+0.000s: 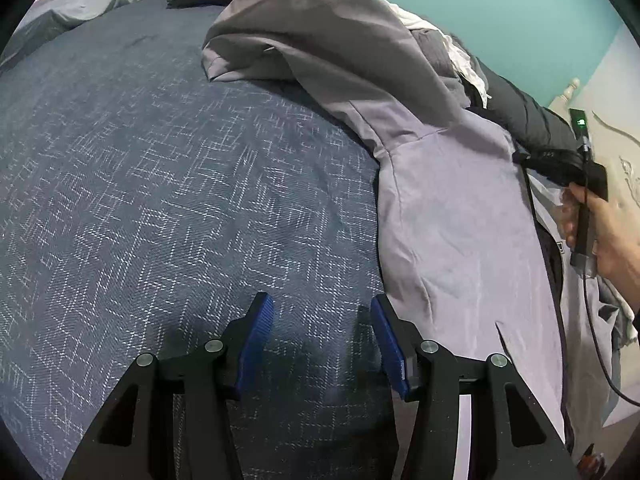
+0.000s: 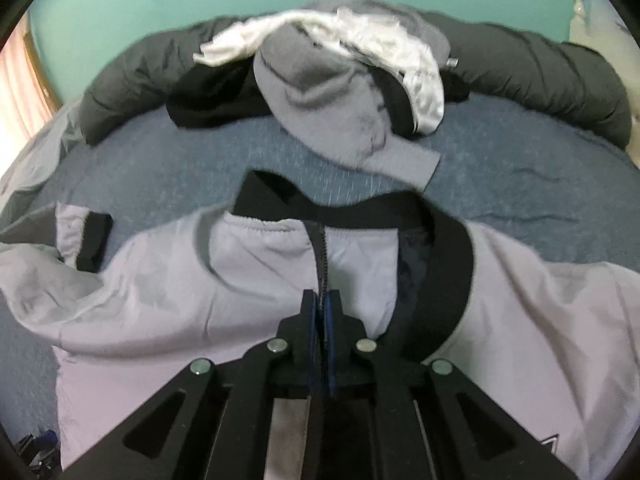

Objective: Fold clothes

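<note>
A pale lilac jacket with a black collar and a black cuff lies spread on the blue bedspread. My right gripper is shut on the jacket's zipper edge, just below the collar. In the left wrist view a lilac sleeve runs down the right side. My left gripper stands open over the bare bedspread, just left of that sleeve, with nothing between its blue pads.
A heap of grey, white and black clothes lies beyond the jacket. A rolled dark quilt runs along the bed's far edge by the teal wall. A hand grips a black handle with a cable at the right.
</note>
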A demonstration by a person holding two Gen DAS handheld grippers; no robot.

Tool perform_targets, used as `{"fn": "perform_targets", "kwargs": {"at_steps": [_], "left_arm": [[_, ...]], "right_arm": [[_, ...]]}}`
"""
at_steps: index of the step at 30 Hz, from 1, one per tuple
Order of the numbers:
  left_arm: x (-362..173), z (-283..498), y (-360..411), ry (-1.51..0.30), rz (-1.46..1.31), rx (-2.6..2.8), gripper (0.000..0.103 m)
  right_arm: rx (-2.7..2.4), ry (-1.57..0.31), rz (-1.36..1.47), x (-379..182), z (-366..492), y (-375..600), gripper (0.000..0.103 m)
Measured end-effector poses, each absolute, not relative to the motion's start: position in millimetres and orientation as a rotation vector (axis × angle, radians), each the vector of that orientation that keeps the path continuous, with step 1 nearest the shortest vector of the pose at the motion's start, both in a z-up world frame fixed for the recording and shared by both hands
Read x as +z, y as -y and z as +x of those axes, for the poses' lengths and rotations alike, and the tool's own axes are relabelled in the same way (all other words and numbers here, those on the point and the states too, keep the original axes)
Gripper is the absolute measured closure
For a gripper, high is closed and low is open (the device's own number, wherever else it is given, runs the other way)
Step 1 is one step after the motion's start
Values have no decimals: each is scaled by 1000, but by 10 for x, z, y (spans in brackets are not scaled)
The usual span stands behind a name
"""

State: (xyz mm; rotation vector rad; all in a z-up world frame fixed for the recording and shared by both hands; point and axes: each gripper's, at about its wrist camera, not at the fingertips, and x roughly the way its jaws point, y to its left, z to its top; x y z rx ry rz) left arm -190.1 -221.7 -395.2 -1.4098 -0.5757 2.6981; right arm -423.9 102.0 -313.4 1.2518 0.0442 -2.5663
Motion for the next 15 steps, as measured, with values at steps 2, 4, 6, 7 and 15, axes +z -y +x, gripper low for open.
{"fn": "perform_targets", "kwargs": {"at_steps": [2, 4, 6, 7, 15], "left_arm": [[-3926, -1890, 2216, 584, -1404, 2695, 48], [-3887, -1874, 2213, 585, -1393, 2693, 48], [-3822, -1836, 2210, 599, -1375, 2687, 48], [-3789, -1814, 2219, 610, -1365, 2683, 48], [-3564, -1498, 2146, 605, -1337, 2635, 48]], "right_arm": [[-2577, -14, 1225, -3023, -4116, -1080, 91], [-2541, 24, 1189, -2923, -3929, -1133, 89], [-2529, 4, 1171, -2860, -3737, -1159, 88], [-2513, 14, 1165, -2840, -3627, -1193, 87], [-2418, 105, 1153, -2724, -2610, -1597, 85]]}}
